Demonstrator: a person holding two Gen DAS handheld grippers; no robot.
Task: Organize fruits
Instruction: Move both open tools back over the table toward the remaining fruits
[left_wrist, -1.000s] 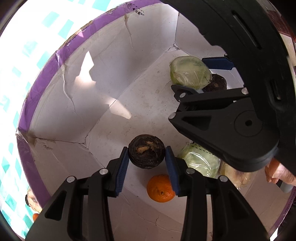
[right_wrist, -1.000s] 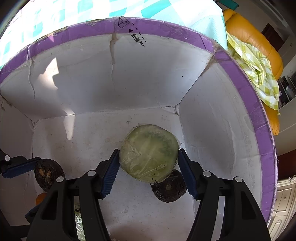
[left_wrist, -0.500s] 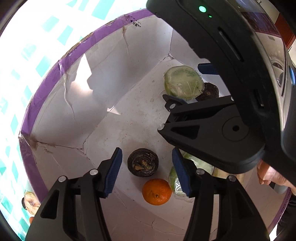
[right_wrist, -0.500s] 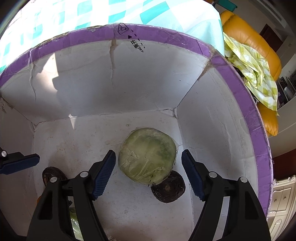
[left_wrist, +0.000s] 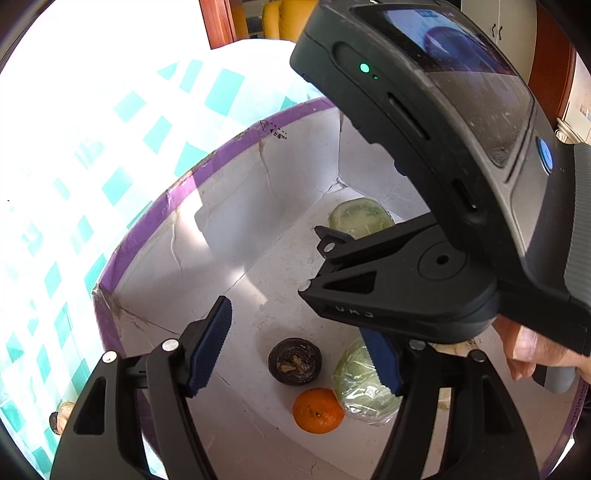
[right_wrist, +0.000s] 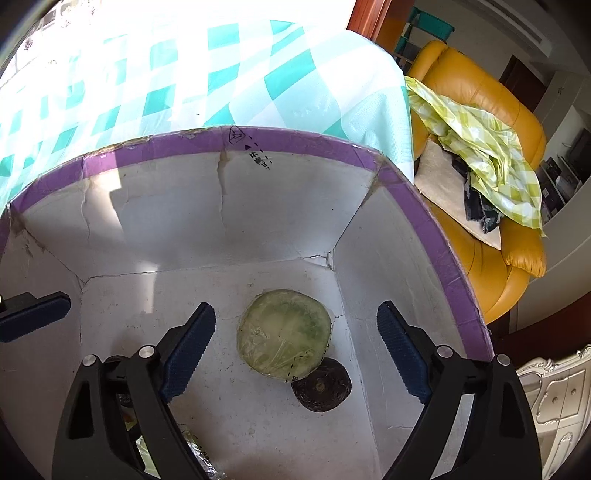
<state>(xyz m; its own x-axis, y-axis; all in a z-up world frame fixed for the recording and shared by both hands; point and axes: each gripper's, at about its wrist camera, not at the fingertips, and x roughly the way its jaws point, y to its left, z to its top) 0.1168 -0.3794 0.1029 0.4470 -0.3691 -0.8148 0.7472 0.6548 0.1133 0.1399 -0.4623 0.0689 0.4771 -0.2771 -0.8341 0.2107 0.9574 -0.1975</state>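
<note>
Inside the box (right_wrist: 280, 221), both tools spread, empty, orange (left_wrist: 318, 410) only in left view

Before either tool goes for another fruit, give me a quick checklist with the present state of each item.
1. Left tool open, nothing held: ok.
2. Right tool open, nothing held: ok.
3. Dark round fruit resting on the box floor, apart from the left tool's fingers: ok.
4. Wrapped green melon lying in the box, leaning against a second dark fruit: ok.
5. Orange touching the wrapped bundle: ok.
6. More fruit waiting outside the box: cannot tell; something sits at the left view's lower edge.
</note>
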